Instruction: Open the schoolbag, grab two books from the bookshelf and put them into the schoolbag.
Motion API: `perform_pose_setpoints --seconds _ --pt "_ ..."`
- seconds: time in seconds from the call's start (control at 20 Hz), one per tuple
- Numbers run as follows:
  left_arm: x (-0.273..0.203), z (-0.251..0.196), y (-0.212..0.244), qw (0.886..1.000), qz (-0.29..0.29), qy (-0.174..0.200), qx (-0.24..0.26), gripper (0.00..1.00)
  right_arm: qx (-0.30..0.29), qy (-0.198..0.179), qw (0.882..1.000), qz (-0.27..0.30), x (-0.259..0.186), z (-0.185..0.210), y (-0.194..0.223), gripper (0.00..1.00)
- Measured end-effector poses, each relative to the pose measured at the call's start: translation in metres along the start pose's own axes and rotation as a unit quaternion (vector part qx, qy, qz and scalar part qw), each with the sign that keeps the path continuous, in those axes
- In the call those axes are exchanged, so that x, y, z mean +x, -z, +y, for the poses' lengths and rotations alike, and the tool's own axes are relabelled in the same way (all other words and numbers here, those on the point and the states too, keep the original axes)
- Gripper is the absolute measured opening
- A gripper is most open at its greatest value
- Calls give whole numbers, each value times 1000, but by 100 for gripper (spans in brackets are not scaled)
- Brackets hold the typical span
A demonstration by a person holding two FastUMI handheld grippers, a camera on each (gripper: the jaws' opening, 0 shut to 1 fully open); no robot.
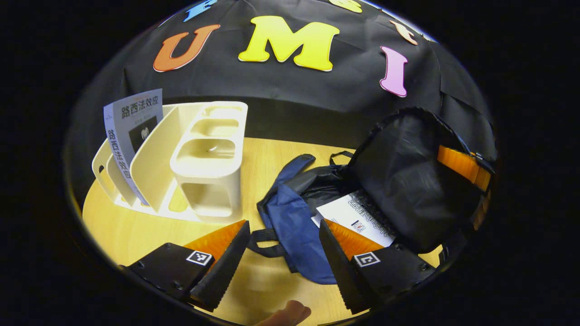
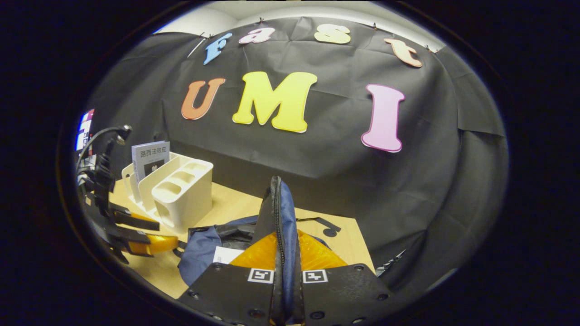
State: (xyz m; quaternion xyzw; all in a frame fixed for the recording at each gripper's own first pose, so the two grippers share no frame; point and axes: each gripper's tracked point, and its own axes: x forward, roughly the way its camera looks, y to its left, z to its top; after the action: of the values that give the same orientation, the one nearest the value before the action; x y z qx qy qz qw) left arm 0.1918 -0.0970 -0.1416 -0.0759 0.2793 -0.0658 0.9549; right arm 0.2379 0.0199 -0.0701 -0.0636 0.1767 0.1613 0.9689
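Currently right gripper clamps schoolbag flap up, left gripper open/empty; flap slip would cover book inside, blocking 2nd book.

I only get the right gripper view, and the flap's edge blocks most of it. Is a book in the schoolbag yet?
Observer: Yes. In the left gripper view one book lies flat inside the open schoolbag.
Operator: Are the left tongs carrying anything?
Observer: No. The left tongs are open and empty, over the bag's blue front.
Operator: How wide open is the bag?
Observer: The flap stands raised with its black lining exposed, pinched by the right tongs.
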Motion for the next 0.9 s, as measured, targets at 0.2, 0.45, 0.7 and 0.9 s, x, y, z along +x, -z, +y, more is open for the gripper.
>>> perform_pose_setpoints --seconds 0.2,0.45,0.7,0.9 --pt "-28 35 -30 999 -43 -17 8 97 48 -15 999 4 -4 13 -1 8" --pt "-59 80 -63 994 -88 -58 30 97 58 -10 998 9 -5 16 4 8" --pt "-76 114 -106 986 -124 -100 55 96 63 -14 998 12 -5 16 7 8" --pt "-84 137 -144 983 -147 -106 38 96 65 -19 998 17 -2 15 11 8"
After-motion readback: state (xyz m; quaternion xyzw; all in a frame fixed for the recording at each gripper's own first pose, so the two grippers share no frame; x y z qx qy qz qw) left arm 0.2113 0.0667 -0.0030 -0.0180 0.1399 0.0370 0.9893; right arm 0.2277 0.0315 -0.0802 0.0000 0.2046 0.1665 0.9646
